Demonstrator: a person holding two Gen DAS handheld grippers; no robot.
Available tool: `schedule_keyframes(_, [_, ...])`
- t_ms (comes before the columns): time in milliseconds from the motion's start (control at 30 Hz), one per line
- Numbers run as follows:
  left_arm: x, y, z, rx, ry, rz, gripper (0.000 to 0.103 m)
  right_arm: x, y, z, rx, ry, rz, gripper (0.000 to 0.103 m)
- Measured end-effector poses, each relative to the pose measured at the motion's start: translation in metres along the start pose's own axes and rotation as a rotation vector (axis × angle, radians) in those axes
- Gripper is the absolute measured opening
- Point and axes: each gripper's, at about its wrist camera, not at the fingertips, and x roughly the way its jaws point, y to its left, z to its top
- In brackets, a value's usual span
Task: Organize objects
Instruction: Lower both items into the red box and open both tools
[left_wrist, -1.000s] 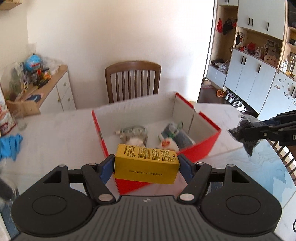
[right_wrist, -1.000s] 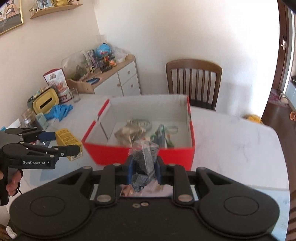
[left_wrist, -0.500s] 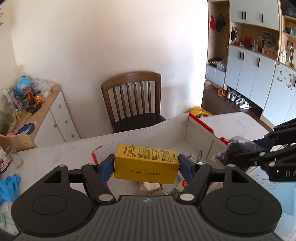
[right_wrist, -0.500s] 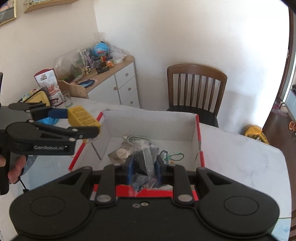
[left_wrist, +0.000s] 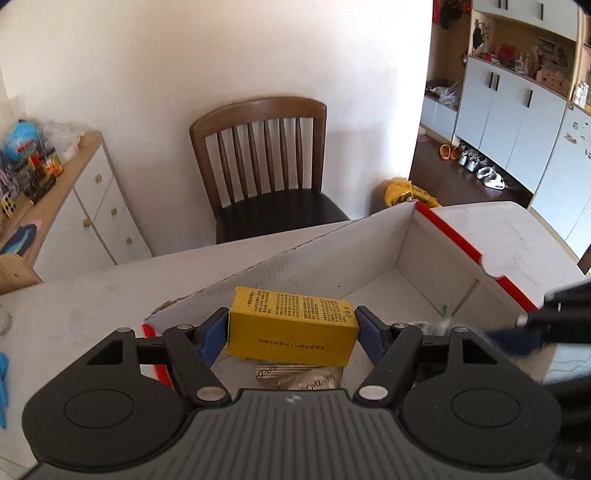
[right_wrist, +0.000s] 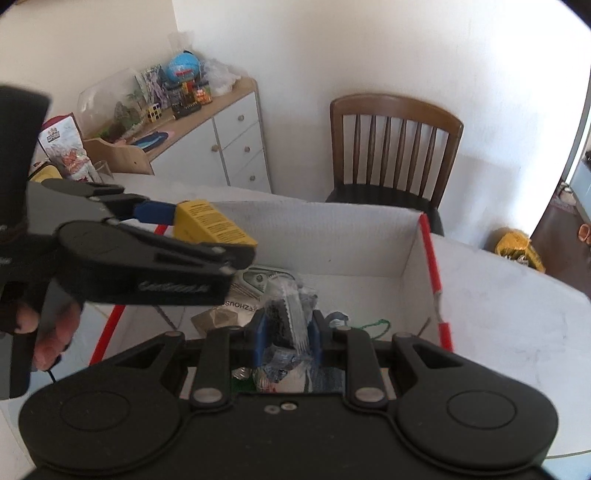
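Both claws have moved over the red box (right_wrist: 430, 251): left claw (left_wrist: 291, 325) clamps one yellow carton (left_wrist: 291, 325), right claw (right_wrist: 288, 328) pinches one crinkled packet (right_wrist: 290, 314); box contents below mostly hidden.

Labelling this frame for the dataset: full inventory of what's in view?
yellow carton: 1, yellow, clamped in left hand-held gripper over box
clear packet: 1, clear with dark contents, clamped in right hand-held gripper over box
box: 1, red outside, white inside, on table, holds loose packets
table: 1, white
chair: 1, brown, behind table
sideboard: 1, white, wood top, cluttered
left hand-held gripper: 1, black
right hand-held gripper: 1, black
hand: 1, on left hand-held gripper's handle
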Motion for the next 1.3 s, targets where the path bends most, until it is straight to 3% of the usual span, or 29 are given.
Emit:
schedule_keyframes(300, [0.040, -0.002, 0.005, -0.011, 0.074, 0.011, 0.072, 0.032, 0.009, -0.006, -0.011, 0.066, -0.016, 0.022])
schedule_keyframes(467, [0.064, -0.006, 0.006, -0.007, 0.168, 0.043, 0.072, 0.046, 0.012, -0.013, -0.025, 0.126, -0.040, 0.023])
schedule_keyframes(867, [0.090, 0.000, 0.000, -0.054, 0.275, 0.021, 0.072, 0.046, 0.013, -0.016, -0.019, 0.126, -0.050, 0.028])
schedule_keyframes(1300, [0.064, 0.000, 0.003, -0.077, 0.213, 0.010, 0.074, 0.024, 0.015, -0.011, -0.026, 0.078, -0.047, 0.047])
